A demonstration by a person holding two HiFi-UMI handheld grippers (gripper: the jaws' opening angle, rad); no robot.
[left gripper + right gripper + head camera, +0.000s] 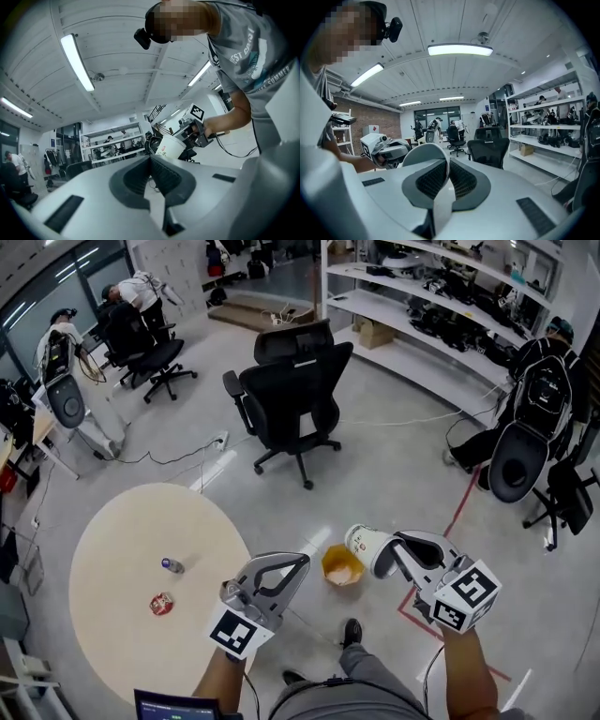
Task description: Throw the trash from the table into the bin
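The right gripper (pixel 397 551) pinches the wall of a white paper cup (pixel 366 547) between its jaws, tipped on its side near the small yellow bin (pixel 342 565) on the floor. The left gripper (pixel 298 566) has its jaws pressed together on nothing, beside the round beige table (pixel 112 549), where a crumpled red wrapper (pixel 161 603) lies.

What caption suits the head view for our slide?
Right gripper holds a paper cup near the yellow bin; left gripper shut, empty.
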